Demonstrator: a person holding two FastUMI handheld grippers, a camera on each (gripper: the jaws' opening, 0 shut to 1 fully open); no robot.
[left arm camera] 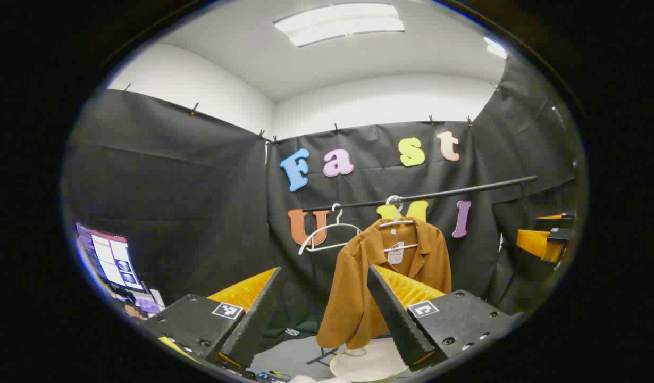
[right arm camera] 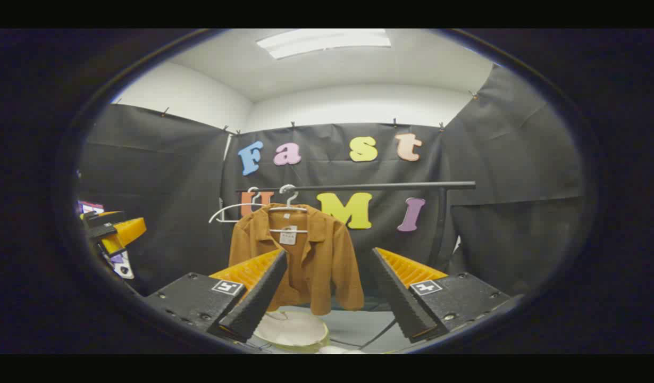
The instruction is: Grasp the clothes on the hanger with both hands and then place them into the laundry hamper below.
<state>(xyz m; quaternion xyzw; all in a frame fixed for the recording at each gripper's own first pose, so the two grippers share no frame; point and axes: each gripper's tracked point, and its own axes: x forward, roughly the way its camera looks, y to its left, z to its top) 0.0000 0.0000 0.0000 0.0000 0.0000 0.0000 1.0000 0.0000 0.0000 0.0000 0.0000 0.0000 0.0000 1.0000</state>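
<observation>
- Hanging at about 5 o'clock in the left gripper view, a brown shirt sits on a white hanger on a black rail; an empty hanger hangs at its 9 o'clock, and the pale laundry hamper lies at 6 o'clock below it. The left hand-held gripper has its fingers spread apart, holding nothing, well short of the shirt.
- Right gripper view: the shirt hangs at centre, the hamper at its 6 o'clock. The right hand-held gripper is spread wide and empty; the other gripper appears at 9 o'clock.
</observation>
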